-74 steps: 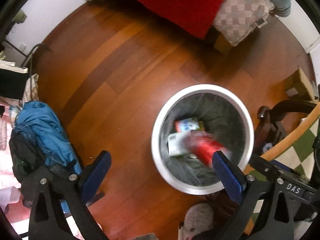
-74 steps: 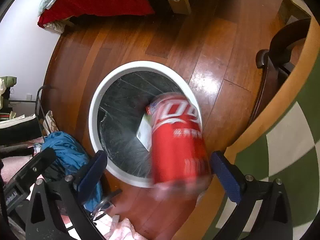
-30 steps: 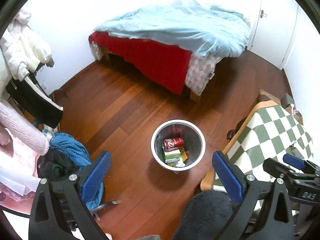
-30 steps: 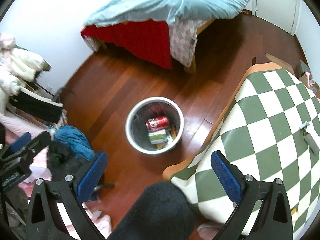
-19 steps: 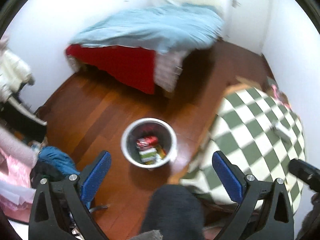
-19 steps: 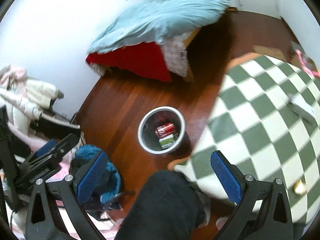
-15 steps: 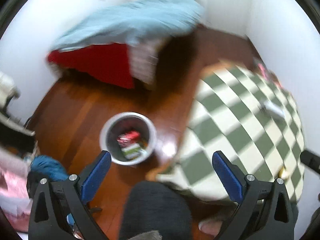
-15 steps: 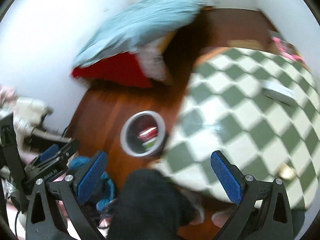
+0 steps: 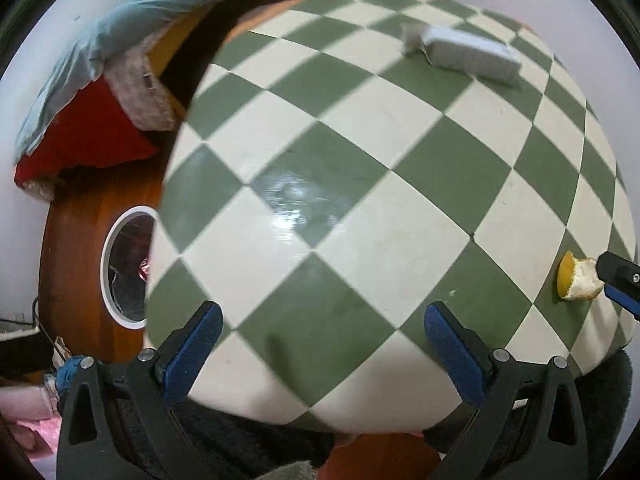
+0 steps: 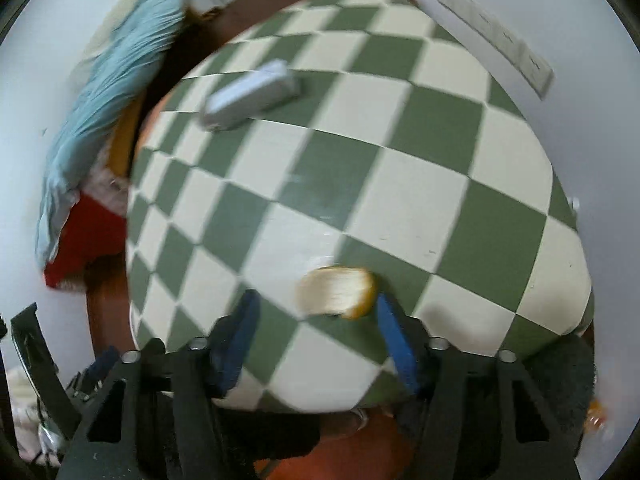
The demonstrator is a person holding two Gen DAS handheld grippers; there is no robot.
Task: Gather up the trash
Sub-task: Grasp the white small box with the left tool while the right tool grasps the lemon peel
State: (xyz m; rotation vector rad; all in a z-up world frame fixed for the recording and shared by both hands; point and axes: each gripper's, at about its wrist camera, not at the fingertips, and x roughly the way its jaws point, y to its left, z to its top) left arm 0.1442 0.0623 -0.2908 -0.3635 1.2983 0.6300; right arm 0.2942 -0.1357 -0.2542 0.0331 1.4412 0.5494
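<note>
An orange peel piece point(image 10: 338, 291) lies on the green-and-cream checked table point(image 10: 400, 184), just ahead of my open right gripper point(image 10: 316, 312) and close to its right finger. The peel also shows in the left wrist view point(image 9: 576, 276) at the table's right edge, with the right gripper's tip point(image 9: 618, 276) beside it. My left gripper point(image 9: 320, 340) is open and empty above the table's near side. A grey-white box point(image 9: 468, 54) lies at the far side; it also shows in the right wrist view point(image 10: 252, 94). The white-rimmed trash bin point(image 9: 108, 264) stands on the floor at left.
A bed with a light blue duvet point(image 9: 120, 20) and red sheet point(image 9: 88, 136) stands beyond the table. The wood floor point(image 9: 72, 232) lies between bed and bin. Clothes point(image 9: 24, 400) are piled at lower left. A white wall is behind the table.
Both grippers swung from over the bin to low over the checked table. The right gripper came down to the orange peel. The red can lies in the bin.
</note>
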